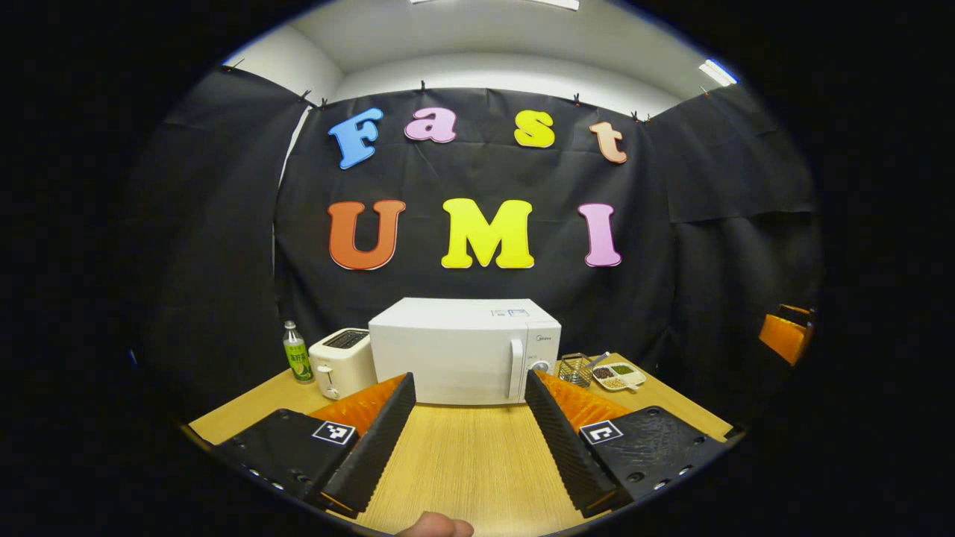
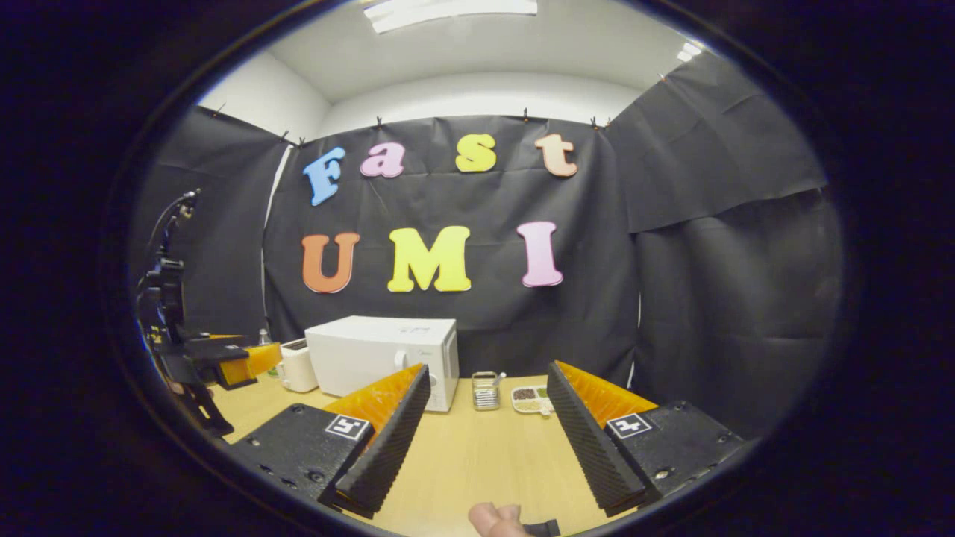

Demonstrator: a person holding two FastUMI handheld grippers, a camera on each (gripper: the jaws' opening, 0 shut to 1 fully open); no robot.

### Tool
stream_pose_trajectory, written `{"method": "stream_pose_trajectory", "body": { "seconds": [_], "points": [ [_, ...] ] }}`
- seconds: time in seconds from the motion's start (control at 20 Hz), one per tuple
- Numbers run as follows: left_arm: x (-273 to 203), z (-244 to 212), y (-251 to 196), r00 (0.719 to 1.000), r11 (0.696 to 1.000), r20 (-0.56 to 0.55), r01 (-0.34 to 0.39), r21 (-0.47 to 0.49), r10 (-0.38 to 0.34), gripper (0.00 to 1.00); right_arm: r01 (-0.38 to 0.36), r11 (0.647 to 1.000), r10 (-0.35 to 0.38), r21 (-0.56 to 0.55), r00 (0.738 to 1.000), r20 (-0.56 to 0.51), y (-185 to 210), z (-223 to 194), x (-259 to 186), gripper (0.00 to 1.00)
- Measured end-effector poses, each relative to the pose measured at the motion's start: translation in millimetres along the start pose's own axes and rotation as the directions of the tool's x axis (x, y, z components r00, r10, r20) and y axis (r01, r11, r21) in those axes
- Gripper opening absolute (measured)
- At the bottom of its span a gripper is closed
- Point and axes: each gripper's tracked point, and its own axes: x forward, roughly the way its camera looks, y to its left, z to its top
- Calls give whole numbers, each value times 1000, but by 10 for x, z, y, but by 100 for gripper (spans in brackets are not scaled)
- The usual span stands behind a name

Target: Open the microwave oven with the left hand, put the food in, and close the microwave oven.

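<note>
Sitting shut at the back of the pale wooden table [image 1: 477, 462], straight ahead of the left gripper [image 1: 468, 440] and framed between its two fingers: white box-shaped microwave oven [image 1: 455, 350], door closed, tall white handle [image 1: 515, 369] on the door's right edge just beyond the right finger's tip, round dial beside it

Spread wide apart, left gripper's fingers [image 1: 377, 440], nothing between them but bare table; not touching the oven, well short of it

Standing past the left finger's tip, left of the oven: small white two-slot toaster [image 1: 342, 363], close beside the oven; further left, clear bottle with a green label [image 1: 298, 352], upright

Lying past the right finger's tip, right of the oven: small wire mesh basket [image 1: 574, 369], then white divided tray holding dark and green food [image 1: 618, 377], touching or nearly touching the basket, cannot tell which

Seen from the right gripper view: same oven [image 2: 380, 358] ahead and left of the right gripper [image 2: 481, 440], partly behind its left finger; basket [image 2: 485, 390] and food tray [image 2: 531, 399] between the two fingers, far ahead at the table's back; toaster [image 2: 298, 365] beyond the left finger

Spread wide as well, right gripper's fingers [image 2: 597, 440], holding nothing, hovering over bare tabletop

Showing far left in the right gripper view, the left gripper [image 2: 216, 362], held above the table's left side, well apart from the oven
</note>
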Motion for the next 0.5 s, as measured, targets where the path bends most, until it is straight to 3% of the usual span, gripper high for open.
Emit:
{"method": "stream_pose_trajectory", "body": {
  "seconds": [0.05, 0.1, 0.15, 0.2, 0.25, 0.3, 0.35, 0.4, 0.45, 0.5],
  "points": [
    [-151, 33, -18, 1000, 1000, 6, 10, 1, -10, 94, 0, 1000, 0, 13, 1000, 11, -6, 68, -63, 100],
    [-293, 114, -11, 1000, 1000, 22, 11, 4, -11, 95, 2, 1000, -2, 21, 1000, 18, -20, 105, -129, 91],
    [-425, 169, -5, 999, 1000, 39, 12, 9, -12, 95, 8, 1000, -8, 27, 1000, 29, -42, 157, -189, 100],
    [-545, 252, 9, 998, 1000, 62, 8, 11, -8, 94, 15, 999, -16, 28, 999, 39, -50, 209, -236, 100],
    [-655, 341, 34, 996, 1000, 87, 0, 5, 0, 94, 18, 1000, -19, 22, 999, 47, -44, 257, -280, 91],
    [-733, 391, 49, 995, 1000, 105, -3, 3, 3, 94, 22, 1000, -23, 14, 998, 50, -27, 273, -324, 91],
    [-801, 455, 78, 993, 1000, 118, -8, 4, 8, 94, 22, 1000, -23, 7, 998, 53, -14, 298, -368, 100],
    [-877, 521, 108, 991, 1000, 132, -19, 3, 18, 94, 17, 1000, -17, 6, 998, 57, 24, 325, -402, 100],
    [-955, 578, 132, 989, 1000, 147, -23, 6, 22, 83, 12, 1000, -12, 2, 998, 62, 52, 344, -441, 91],
    [-1017, 613, 123, 987, 1000, 159, -20, 10, 18, 94, 10, 1000, -10, 3, 998, 69, 60, 367, -474, 91]
  ]
}}
